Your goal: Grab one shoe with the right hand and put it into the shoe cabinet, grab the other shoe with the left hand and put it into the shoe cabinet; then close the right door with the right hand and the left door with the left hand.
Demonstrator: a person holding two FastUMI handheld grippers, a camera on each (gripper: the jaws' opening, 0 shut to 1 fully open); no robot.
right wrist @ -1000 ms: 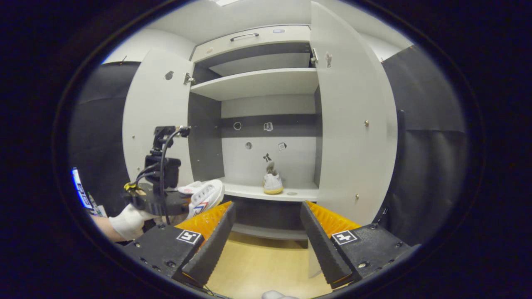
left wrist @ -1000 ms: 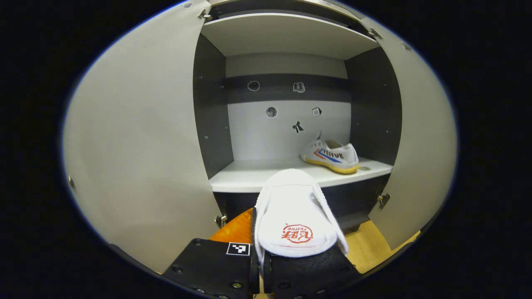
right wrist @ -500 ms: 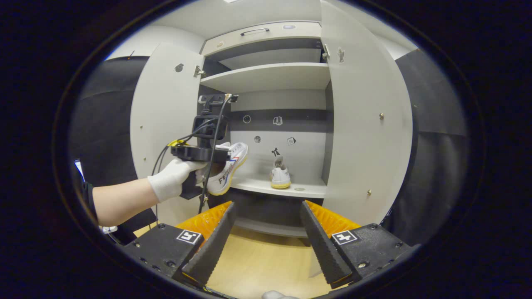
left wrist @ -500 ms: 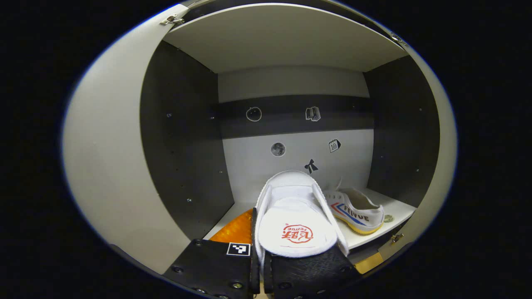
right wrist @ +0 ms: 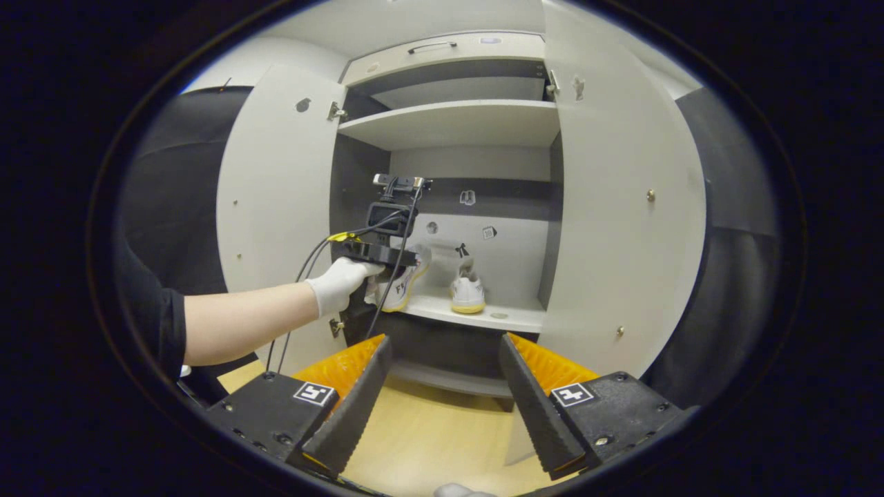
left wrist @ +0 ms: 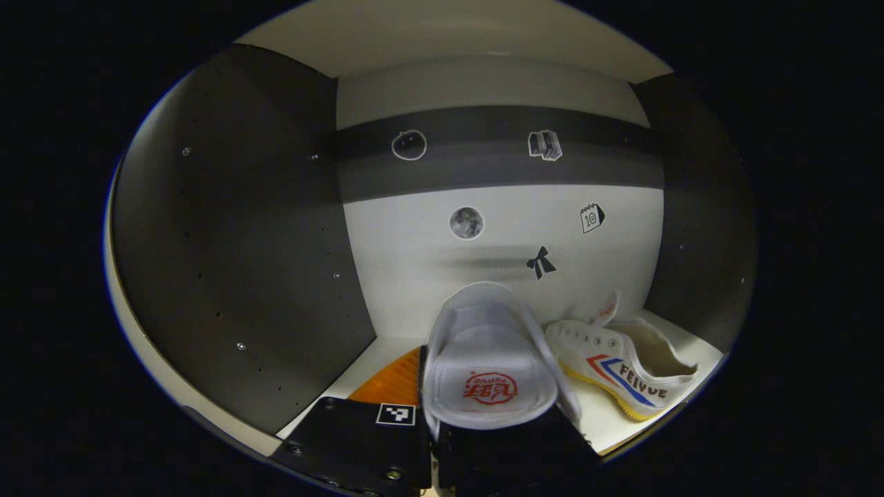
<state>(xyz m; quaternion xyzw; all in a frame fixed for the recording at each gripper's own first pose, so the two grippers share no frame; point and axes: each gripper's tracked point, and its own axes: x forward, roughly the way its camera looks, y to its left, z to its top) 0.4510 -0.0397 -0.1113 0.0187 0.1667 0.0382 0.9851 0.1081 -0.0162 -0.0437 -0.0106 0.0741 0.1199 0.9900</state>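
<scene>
White canvas: the held shoe (left wrist: 489,362) is clamped by its heel in the left gripper (left wrist: 434,442), toe pointing into the cabinet
Left gripper: its fingers are closed tight on the heel of that shoe, one on each side; from the right gripper view it sits inside the cabinet mouth, over the near left part of the lower shelf (right wrist: 483,316), held by a gloved hand (right wrist: 340,281) on a bare forearm
Held shoe, height: the right gripper view shows it just above the shelf board; whether its sole touches the board I cannot tell
Second shoe (left wrist: 625,366): white with a yellow sole and red and blue stripes, standing on the same shelf just to the right of the held one, toe towards the back wall
Right gripper (right wrist: 442,404): fingers spread wide apart with nothing between them, low and well back from the cabinet, over the pale wooden floor (right wrist: 428,442)
Left door (right wrist: 273,200): swung open, to the left of the hand
Right door (right wrist: 621,207): swung open, on the right
Back wall (left wrist: 428,262): pale panel with a dark band across it and small stickers
</scene>
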